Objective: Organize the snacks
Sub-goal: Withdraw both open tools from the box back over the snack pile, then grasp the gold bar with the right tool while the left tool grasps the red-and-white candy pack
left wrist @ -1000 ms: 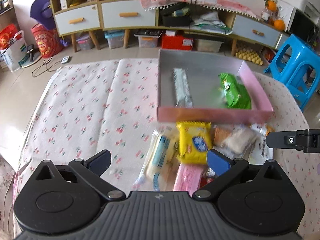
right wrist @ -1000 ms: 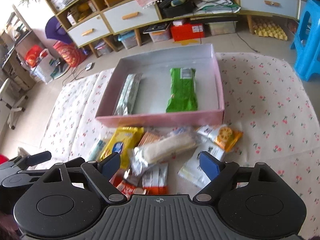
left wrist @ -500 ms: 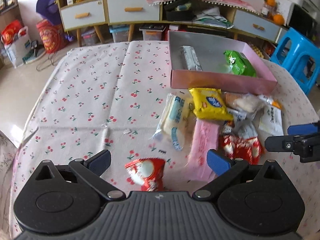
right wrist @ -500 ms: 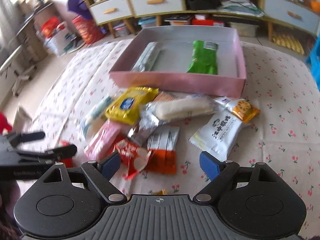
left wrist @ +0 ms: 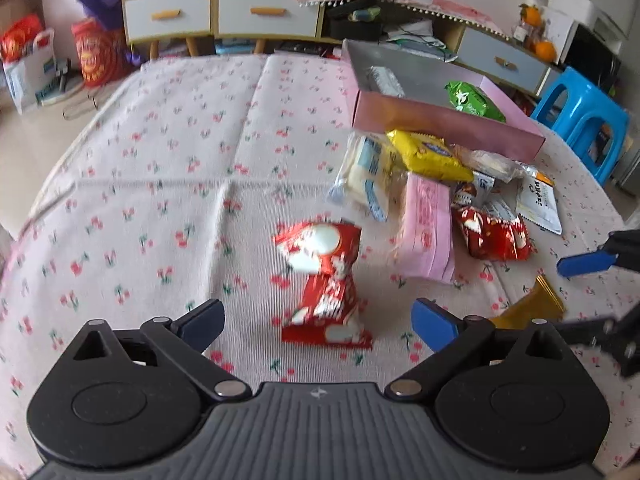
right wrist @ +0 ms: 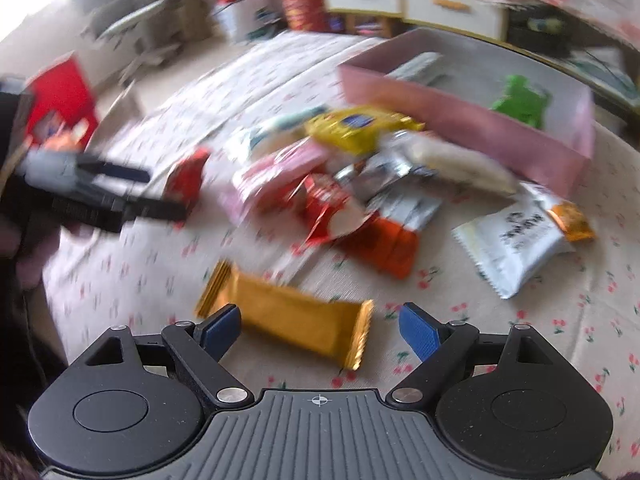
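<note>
Tablecloth: we work on a cherry-print cloth — soft, so wrappers may slide or drag it.
Pink box: far side, already holding a green packet and a silver one.
Snack pile: loose just before the box.
Left gripper: jaws spread, empty — red wrapper stands between them, untouched; it could tip.
Right gripper: spread wide over the gold bar; blur suggests we might misalign.

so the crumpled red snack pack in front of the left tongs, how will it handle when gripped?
The red snack pack looks twisted and pinched mid-length, so probably soft and crushable. Glossy foil suggests it may slip. It likely weighs little and would slide on the tablecloth if nudged.
</note>
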{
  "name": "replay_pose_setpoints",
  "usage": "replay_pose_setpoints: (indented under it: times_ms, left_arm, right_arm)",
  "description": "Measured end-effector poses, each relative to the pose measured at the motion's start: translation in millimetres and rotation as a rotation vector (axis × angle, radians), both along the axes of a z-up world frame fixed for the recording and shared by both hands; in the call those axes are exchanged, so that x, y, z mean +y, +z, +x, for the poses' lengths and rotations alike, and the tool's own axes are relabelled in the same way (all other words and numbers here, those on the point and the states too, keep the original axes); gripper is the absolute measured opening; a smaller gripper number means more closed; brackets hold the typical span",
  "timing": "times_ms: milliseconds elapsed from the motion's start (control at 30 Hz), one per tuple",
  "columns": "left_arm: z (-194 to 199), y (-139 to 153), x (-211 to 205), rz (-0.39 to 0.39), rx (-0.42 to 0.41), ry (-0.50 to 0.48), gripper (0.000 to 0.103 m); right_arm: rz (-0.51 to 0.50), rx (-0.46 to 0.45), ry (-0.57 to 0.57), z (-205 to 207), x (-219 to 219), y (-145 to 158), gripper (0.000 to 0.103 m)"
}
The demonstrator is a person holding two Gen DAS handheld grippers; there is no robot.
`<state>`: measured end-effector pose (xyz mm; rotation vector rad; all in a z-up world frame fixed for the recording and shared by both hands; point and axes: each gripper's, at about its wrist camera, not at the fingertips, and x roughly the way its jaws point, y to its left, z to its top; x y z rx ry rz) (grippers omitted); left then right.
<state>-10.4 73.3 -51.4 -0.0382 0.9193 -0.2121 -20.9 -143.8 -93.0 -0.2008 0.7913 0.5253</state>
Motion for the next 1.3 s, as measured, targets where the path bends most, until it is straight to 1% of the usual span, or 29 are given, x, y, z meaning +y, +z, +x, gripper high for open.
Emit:
replay_pose_setpoints:
  times_ms: [100,167,267,533,633,800,900,967,1000,1033,1067,1167,1200,1267,1300]
  left_arm:
    - [-1,-4,2,-0.013,0.014,0.011,0.095]
    - [0,-5,1,0.003,0.010,0.010,0.093]
    - [1,-3,-3,0.034,-0.007,0.005,0.090]
    - [2,-6,-7,0.090,-0.023,-0.018,0.083]
    - [2,-5,-7,0.097,-0.025,-0.024,0.078]
    - [4,-2,-10,0.103,-0.024,-0.050,0.064]
    - [3,-1,-11,0.104,-0.022,-0.068,0.058]
    - [3,0,-12,0.104,-0.020,-0.074,0.056]
    - [4,0,-12,0.103,-0.019,-0.077,0.053]
    - [4,1,-12,0.100,-0.017,-0.081,0.051]
    - [4,1,-12,0.097,-0.015,-0.085,0.047]
    - [3,2,-13,0.088,-0.009,-0.099,0.038]
    - [3,3,-13,0.086,-0.006,-0.101,0.035]
    - [4,4,-13,0.076,0.001,-0.105,0.033]
    - [4,4,-12,0.065,0.009,-0.103,0.033]
  right_arm:
    - [-0.090,-0.035,0.057,-6,12,-8,0.088]
    - [-0.147,-0.061,0.071,-7,19,-13,0.089]
    - [-0.150,-0.085,0.064,-5,21,-13,0.090]
    - [-0.090,-0.076,0.015,7,20,-14,0.090]
    - [-0.085,-0.079,0.006,10,22,-14,0.089]
    - [-0.084,-0.073,0.006,11,23,-14,0.087]
    - [-0.078,-0.068,0.013,9,22,-13,0.082]
    - [-0.078,-0.065,0.023,8,23,-12,0.075]
    - [-0.077,-0.063,0.027,7,24,-11,0.073]
    - [-0.077,-0.061,0.032,6,25,-10,0.068]
    - [-0.077,-0.060,0.037,5,26,-10,0.065]
    - [-0.074,-0.050,0.051,2,27,-8,0.048]
    - [-0.071,-0.044,0.052,1,28,-8,0.045]
    - [-0.068,-0.027,0.034,1,28,-6,0.035]
    - [-0.067,-0.016,0.017,2,28,-5,0.032]
